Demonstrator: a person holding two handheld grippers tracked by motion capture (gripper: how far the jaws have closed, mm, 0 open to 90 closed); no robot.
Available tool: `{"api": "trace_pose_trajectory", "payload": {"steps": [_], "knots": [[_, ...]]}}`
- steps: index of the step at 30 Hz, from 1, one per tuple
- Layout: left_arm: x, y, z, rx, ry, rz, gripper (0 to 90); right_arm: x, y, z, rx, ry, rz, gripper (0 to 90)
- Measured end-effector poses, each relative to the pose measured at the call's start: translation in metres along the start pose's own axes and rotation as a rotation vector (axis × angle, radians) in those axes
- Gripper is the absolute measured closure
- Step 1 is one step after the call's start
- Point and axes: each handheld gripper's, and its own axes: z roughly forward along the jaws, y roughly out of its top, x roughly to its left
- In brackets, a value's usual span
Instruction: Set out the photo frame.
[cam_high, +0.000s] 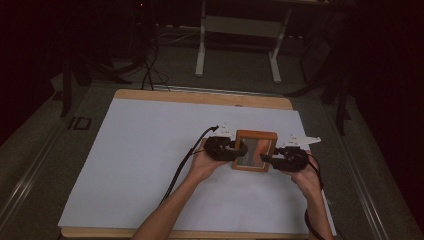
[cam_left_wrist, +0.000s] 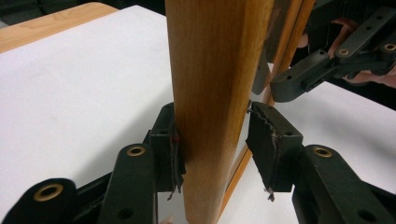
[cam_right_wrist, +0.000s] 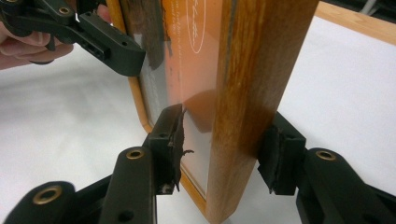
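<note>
Forearms come in from the bottom of the high view, each hand holding a gripper against a wooden picture frame (cam_high: 255, 150) that sits right of centre on the white sheet (cam_high: 140, 160) covering the table (cam_high: 200, 97). Left gripper (cam_high: 239, 151) meets the frame's left edge and right gripper (cam_high: 267, 159) its right edge.

From the left gripper view, the left gripper (cam_left_wrist: 212, 140) straddles the frame's wooden side rail (cam_left_wrist: 212, 93); one pad touches the wood, the other stands a little off it, so a firm grasp cannot be told. The other gripper (cam_left_wrist: 327, 65) shows beyond.

From the right gripper view, the right gripper (cam_right_wrist: 224, 144) is clenched on the frame (cam_right_wrist: 252, 84), one pad on the glass front, one on the back.
</note>
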Motion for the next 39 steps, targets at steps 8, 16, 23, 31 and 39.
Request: {"api": "trace_pose_trajectory", "payload": {"steps": [8, 16, 23, 31, 39], "knots": [[0.005, 0.0, -0.017, -0.027, -0.009, -0.018, 56.1, 0.003, 0.004, 0.004, -0.044, 0.07, 0.033, 58.1], [0.008, -0.004, -0.029, -0.025, 0.001, -0.028, 56.1, 0.01, 0.009, 0.013, -0.052, 0.106, 0.047, 58.7], [0.01, -0.005, -0.044, -0.02, 0.024, -0.034, 56.3, 0.015, 0.015, 0.021, -0.058, 0.13, 0.05, 58.6], [0.012, -0.011, -0.06, -0.037, 0.043, -0.053, 56.4, 0.024, 0.025, 0.03, -0.055, 0.148, 0.044, 58.3], [0.018, -0.017, -0.081, -0.047, 0.064, -0.06, 57.1, 0.033, 0.035, 0.044, -0.066, 0.185, 0.044, 58.2]]}}
